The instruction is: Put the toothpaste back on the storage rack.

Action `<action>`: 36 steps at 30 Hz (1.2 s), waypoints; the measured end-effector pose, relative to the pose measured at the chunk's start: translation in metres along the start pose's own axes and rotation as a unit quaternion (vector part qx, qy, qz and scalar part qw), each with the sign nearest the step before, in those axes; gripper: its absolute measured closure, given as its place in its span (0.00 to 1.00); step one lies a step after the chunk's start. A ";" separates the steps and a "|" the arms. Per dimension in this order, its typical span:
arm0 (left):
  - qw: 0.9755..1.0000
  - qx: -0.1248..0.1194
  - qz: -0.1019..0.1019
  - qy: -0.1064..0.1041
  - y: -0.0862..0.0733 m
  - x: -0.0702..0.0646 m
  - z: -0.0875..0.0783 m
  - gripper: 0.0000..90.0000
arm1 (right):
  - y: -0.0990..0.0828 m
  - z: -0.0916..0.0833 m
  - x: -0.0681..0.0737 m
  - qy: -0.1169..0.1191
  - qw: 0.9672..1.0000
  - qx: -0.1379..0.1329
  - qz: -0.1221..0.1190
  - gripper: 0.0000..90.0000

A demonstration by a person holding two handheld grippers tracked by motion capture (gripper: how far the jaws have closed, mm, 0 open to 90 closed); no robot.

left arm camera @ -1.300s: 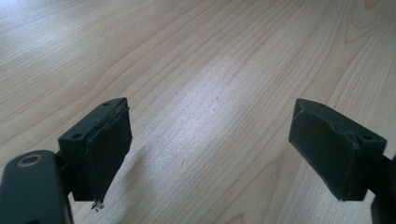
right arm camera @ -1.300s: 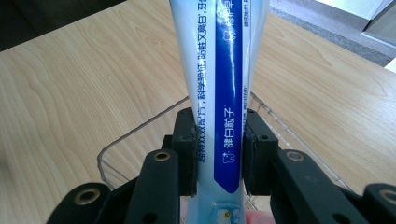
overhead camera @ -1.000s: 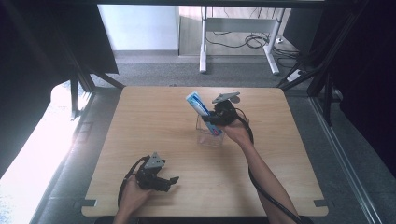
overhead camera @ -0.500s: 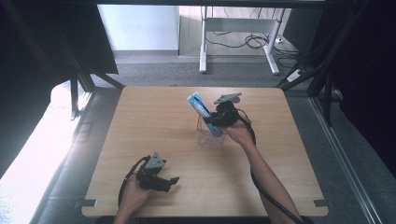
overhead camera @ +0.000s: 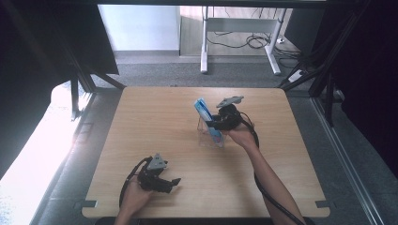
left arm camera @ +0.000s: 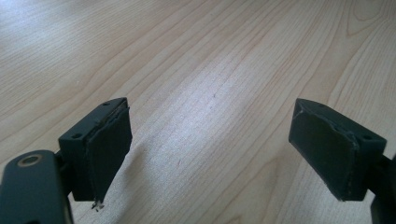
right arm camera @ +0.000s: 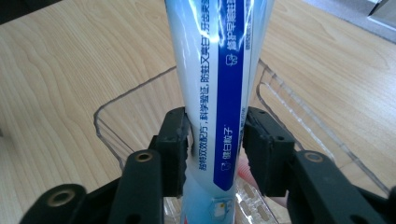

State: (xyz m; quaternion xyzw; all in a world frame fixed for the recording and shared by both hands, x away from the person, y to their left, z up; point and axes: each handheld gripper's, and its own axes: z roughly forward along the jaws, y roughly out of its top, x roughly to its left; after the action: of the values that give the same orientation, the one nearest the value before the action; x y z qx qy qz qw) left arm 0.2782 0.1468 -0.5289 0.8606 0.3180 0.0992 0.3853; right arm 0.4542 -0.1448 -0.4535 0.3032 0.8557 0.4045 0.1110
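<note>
my right gripper (right arm camera: 215,140) has just been opening, with the toothpaste tube (right arm camera: 215,70) between its jaws. the tube stands in a clear cup (overhead camera: 210,136). my left gripper (left arm camera: 210,149) is open.

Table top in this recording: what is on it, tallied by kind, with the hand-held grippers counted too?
Toothpaste tube, white and blue: 1
Clear plastic holder: 1
Hand-held grippers: 2, the left gripper and the right gripper
Total: 4

High view overlooks table (overhead camera: 155,117); 2 close views skim it.
</note>
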 end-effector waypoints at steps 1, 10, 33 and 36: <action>1.000 0.000 0.001 0.000 0.000 0.000 0.000 0.15 | 0.001 -0.001 0.000 -0.001 1.000 -0.003 -0.001 0.62; 1.000 -0.008 -0.008 -0.007 0.000 0.001 0.000 0.15 | 0.004 -0.020 0.004 0.004 1.000 -0.020 0.003 0.44; 1.000 -0.002 -0.005 -0.007 -0.001 0.001 0.000 0.15 | -0.011 -0.056 0.026 0.002 0.999 -0.008 -0.031 0.14; 1.000 -0.005 -0.008 -0.004 -0.001 0.001 0.000 0.15 | -0.015 -0.060 0.029 0.000 0.999 -0.003 -0.033 0.12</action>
State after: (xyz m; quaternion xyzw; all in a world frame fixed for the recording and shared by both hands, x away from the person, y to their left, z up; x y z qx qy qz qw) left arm 0.2787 0.1482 -0.5296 0.8565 0.3231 0.0936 0.3915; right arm 0.3989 -0.1717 -0.4248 0.2742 0.8641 0.4030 0.1257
